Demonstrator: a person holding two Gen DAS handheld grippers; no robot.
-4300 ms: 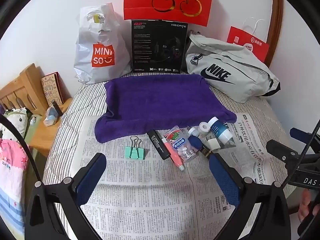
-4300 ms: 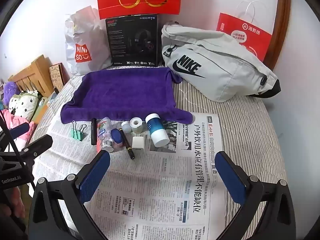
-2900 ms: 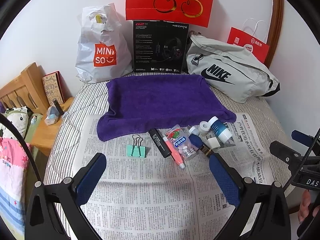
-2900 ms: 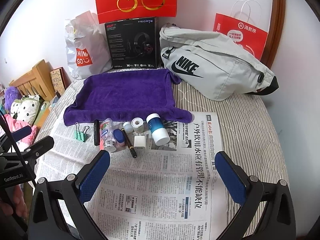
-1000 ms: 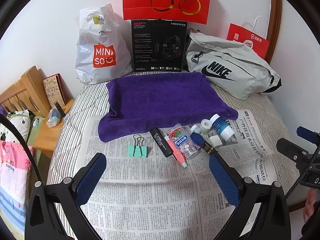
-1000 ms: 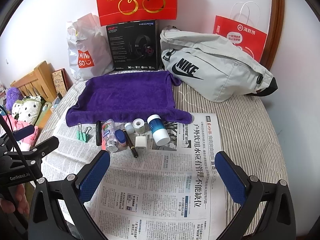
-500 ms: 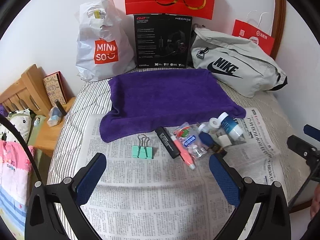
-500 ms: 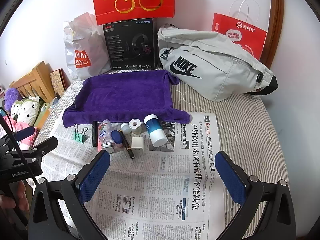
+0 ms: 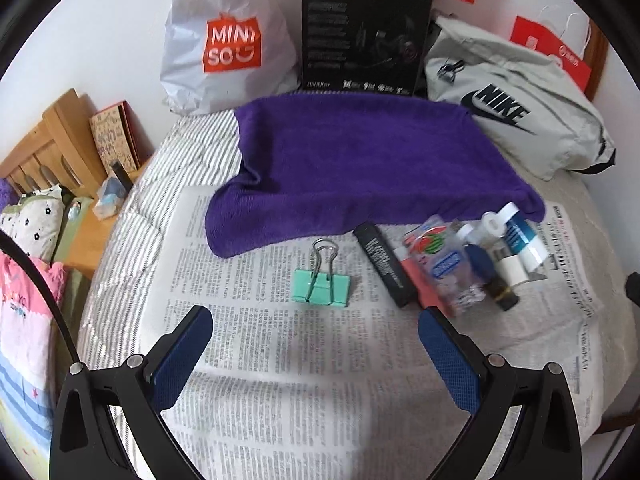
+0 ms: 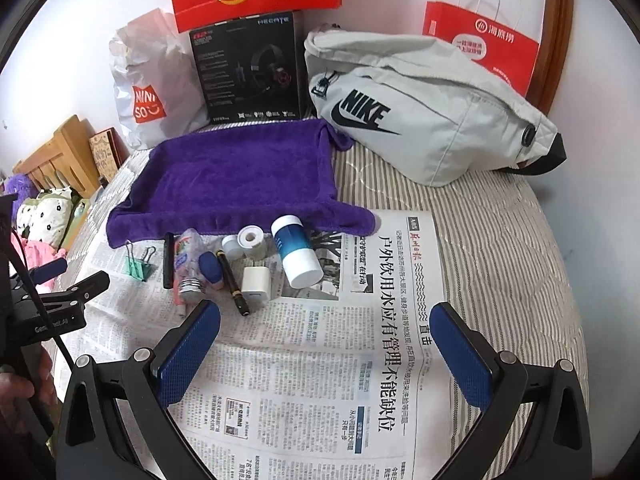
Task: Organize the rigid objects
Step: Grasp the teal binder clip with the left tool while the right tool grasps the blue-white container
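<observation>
The left tool is held over the newspaper spread on the bed, its blue pads wide apart and nothing between them. The mint binder clip lies flat just ahead of it, nearly centred between the pads, with its wire handles pointed away toward the purple towel. To the right of the clip, the black stick is laid with its long axis running from the towel's edge back toward the right pad.

The right tool is likewise spread open and empty. Ahead of it and to its left, the black pen lies at a slant, beside the white charger. The blue-and-white bottle lies on its side, white end nearest the tool.
</observation>
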